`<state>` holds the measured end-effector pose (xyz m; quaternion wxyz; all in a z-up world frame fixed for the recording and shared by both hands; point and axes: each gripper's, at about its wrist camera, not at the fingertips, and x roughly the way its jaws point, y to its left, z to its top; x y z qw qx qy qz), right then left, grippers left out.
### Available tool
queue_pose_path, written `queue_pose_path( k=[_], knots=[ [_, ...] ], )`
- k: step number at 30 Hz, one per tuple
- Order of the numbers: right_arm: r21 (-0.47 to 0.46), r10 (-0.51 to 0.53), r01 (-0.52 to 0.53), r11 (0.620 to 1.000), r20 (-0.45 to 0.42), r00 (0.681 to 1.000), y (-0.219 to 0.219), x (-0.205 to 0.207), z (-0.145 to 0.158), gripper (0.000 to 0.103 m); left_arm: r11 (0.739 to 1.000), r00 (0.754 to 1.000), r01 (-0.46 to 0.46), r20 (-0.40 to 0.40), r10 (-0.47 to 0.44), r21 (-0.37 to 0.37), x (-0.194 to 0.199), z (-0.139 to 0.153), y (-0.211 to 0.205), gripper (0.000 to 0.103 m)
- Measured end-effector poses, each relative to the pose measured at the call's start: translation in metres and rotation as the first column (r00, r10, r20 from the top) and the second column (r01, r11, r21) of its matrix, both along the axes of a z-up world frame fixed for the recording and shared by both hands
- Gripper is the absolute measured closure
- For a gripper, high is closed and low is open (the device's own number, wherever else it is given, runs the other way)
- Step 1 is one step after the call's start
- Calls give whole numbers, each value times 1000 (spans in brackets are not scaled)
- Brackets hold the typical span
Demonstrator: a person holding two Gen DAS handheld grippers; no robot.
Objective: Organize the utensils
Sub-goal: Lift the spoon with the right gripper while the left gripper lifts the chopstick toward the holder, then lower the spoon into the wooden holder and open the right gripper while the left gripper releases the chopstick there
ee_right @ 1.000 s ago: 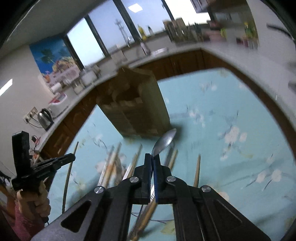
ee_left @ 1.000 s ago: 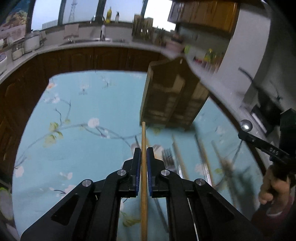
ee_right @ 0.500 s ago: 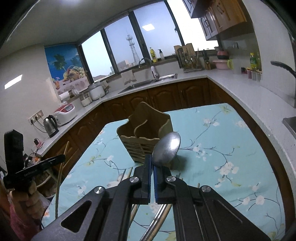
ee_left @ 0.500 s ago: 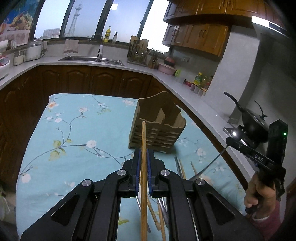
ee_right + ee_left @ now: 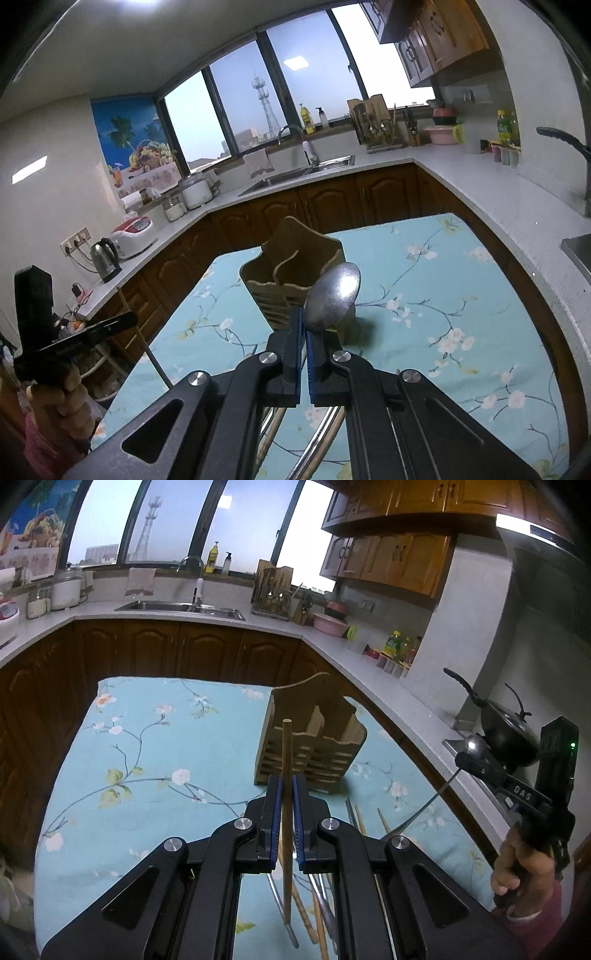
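Overhead, left gripper (image 5: 285,794) clamps a chopstick (image 5: 286,753), right gripper (image 5: 305,325) a spoon (image 5: 332,295), both aimed toward the wooden holder (image 5: 291,266) mid-table.

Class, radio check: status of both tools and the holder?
Left tool shut on chopstick. Right tool shut on spoon. Holder empty, path clear.

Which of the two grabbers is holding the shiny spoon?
The right gripper holds the metal spoon, its bowl poking up past the jaws. The left gripper holds a wooden chopstick instead.
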<state>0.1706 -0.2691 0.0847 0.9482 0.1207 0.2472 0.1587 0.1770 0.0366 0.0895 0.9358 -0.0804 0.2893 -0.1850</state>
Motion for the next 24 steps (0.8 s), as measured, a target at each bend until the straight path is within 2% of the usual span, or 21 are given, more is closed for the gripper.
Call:
queue_pose_path(
  k=[7,11,18,21,24],
  knots=[
    [-2,-2,2,1000,19,1000,0,15,9,101,999,998,-23,58,25,-32,13,21,5,98],
    [-13,-13,14,1000,45,999,2,33,21,101,998,993,-32,110,37,-53,31,43,4,98],
    [-57,-44,50,997,110,993,10,76,50,101,995,968,-39,242,60,-92,71,86,-6,98],
    [-94,-49,62,994,131,990,16,97,57,101,991,959,-55,271,86,-119,94,92,-9,98],
    [-132,-52,68,989,121,991,23,120,52,101,987,954,-76,276,113,-140,122,84,-17,98]
  ],
)
